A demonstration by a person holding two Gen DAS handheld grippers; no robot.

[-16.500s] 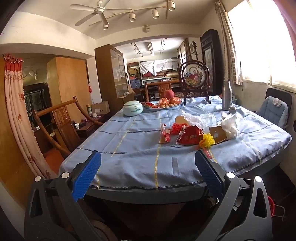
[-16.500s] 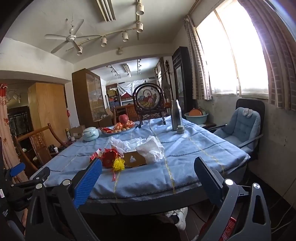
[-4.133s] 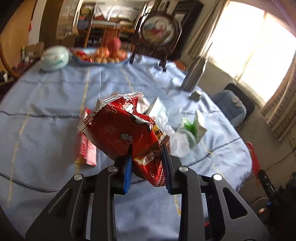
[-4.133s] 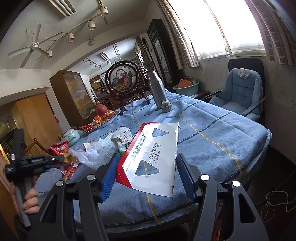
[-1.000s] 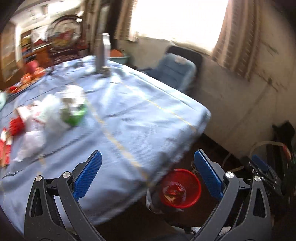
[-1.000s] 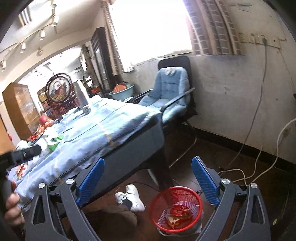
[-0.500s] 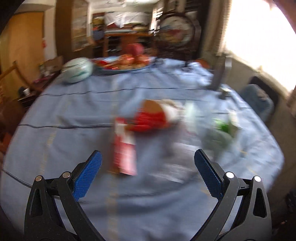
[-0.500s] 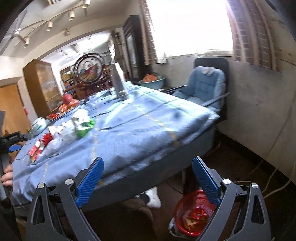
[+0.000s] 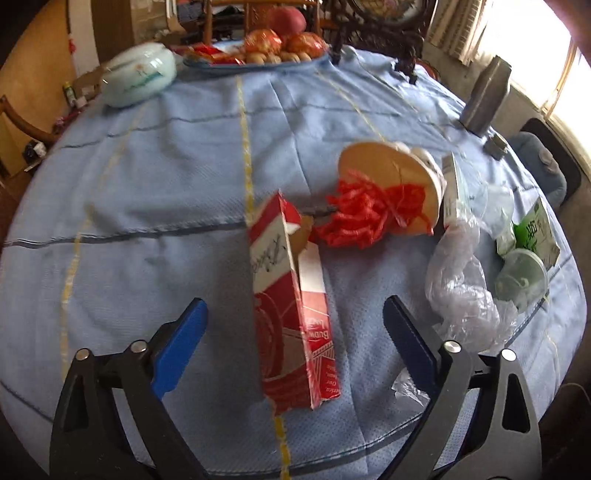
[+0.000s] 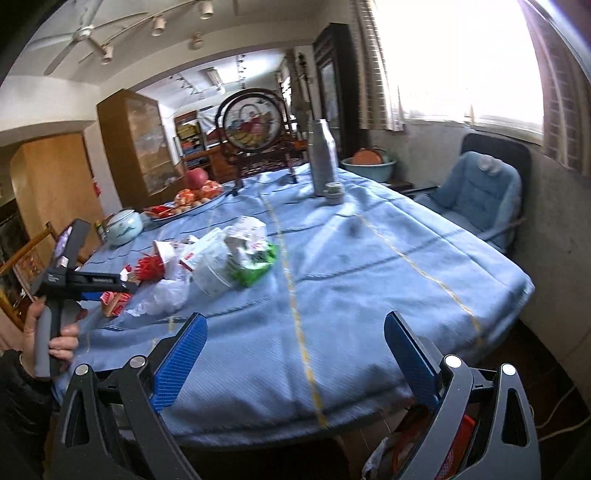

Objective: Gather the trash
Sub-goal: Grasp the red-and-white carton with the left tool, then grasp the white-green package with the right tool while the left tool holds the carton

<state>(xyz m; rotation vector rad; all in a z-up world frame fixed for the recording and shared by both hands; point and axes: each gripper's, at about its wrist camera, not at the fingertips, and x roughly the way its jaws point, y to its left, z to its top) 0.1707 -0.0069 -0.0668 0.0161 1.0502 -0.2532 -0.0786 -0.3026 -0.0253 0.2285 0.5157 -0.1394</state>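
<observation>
Your red basket point(image 10: 448, 448) mostly hidden behind right gripper point(image 10: 295, 349) frame, cut by bottom edge; contents unreadable. Round screen point(image 9: 384, 11) cut off by top edge in left wrist view. Print on red carton point(image 9: 291, 314) partly blurred. Your left hand point(image 10: 55, 332) clipped at frame edge.

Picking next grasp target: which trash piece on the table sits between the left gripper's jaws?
The red-and-white carton, lying lengthwise between the open left gripper; the red shreds and clear plastic bag lie farther off.

Both grippers' fingers point(image 9: 177, 339) apart (empty)
</observation>
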